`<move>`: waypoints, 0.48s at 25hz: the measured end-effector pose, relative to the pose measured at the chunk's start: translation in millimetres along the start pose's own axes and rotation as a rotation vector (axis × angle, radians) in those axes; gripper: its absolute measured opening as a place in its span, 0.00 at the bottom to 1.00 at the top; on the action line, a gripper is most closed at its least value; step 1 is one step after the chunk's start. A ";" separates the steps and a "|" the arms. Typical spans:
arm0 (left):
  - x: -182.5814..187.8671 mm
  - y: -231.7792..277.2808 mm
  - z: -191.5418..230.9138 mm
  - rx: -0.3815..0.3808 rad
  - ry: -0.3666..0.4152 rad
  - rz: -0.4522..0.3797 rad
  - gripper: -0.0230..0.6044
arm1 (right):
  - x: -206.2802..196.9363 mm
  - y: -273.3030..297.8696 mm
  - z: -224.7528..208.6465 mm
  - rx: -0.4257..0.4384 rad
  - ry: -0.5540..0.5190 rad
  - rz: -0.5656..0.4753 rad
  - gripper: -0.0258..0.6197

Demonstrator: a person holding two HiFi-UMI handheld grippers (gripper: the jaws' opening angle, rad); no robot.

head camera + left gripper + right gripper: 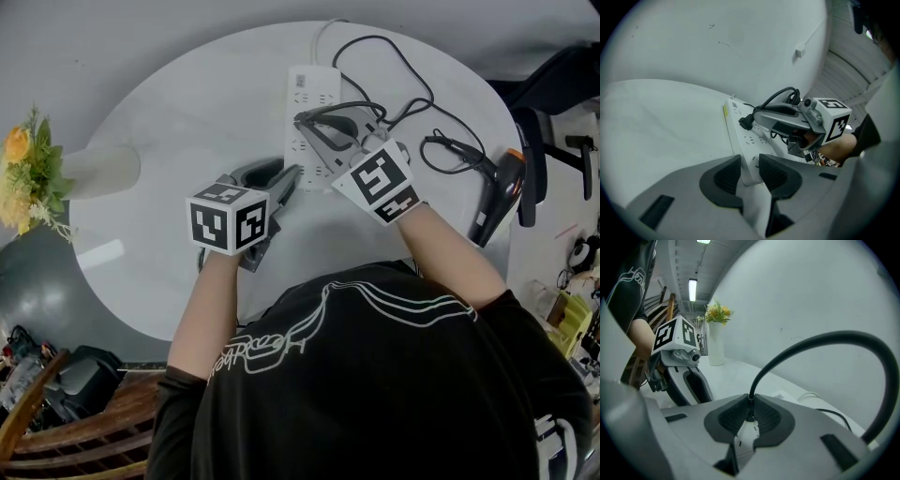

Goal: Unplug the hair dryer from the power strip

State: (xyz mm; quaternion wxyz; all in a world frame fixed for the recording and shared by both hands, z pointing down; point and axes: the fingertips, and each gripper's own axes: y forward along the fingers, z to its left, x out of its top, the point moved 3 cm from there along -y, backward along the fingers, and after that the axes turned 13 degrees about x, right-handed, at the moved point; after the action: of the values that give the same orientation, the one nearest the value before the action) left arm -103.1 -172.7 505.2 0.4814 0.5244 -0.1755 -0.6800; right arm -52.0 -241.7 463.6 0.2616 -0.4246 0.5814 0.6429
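A white power strip [314,103] lies on the round white table [187,112]. In it sits the black plug [746,123] of the hair dryer's cord [403,70]. The black and orange hair dryer [497,192] rests at the table's right edge. My right gripper [302,119] is shut on the plug [749,417], and the cord [811,348] arches up out of its jaws. My left gripper [292,174] is shut on the near end of the power strip [740,136], with a pad on each long side. The right gripper [787,119] also shows in the left gripper view.
A white vase [98,169] with yellow flowers [28,173] stands at the table's left edge. The cord loops over the far right part of the table. A black chair [544,122] is beyond the right edge and a wooden chair [75,422] at the near left.
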 end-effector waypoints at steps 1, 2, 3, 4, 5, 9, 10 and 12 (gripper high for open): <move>0.1 0.1 0.0 -0.001 0.001 0.002 0.23 | -0.3 0.1 -0.2 0.004 -0.002 0.001 0.08; 0.1 0.1 0.0 -0.001 0.000 0.004 0.23 | -0.8 0.3 -0.7 0.013 0.004 0.001 0.08; 0.1 0.2 -0.2 -0.002 -0.002 0.005 0.23 | -1.3 0.4 -1.3 0.025 0.016 0.000 0.08; 0.0 0.3 -0.2 -0.002 -0.002 0.005 0.23 | -1.7 0.3 -2.1 0.037 0.030 -0.001 0.08; 0.0 0.3 -0.2 -0.002 -0.003 0.005 0.23 | -1.8 0.2 -2.9 0.047 0.042 -0.002 0.08; -0.3 -0.5 0.7 -0.004 -0.003 0.002 0.22 | -2.0 -0.1 -7.8 0.062 0.084 -0.017 0.08; -0.5 -0.7 0.9 -0.004 -0.003 0.003 0.22 | -2.4 0.1 -8.3 0.068 0.091 -0.024 0.08; -0.8 -0.7 0.7 -0.005 -0.003 0.003 0.22 | -3.0 0.1 -9.2 0.080 0.106 -0.031 0.08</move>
State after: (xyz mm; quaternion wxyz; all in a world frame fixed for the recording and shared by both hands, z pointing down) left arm -104.0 -171.9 505.4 0.4835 0.5218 -0.1754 -0.6805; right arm -48.3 -250.2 466.6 0.2570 -0.4563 0.6132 0.5914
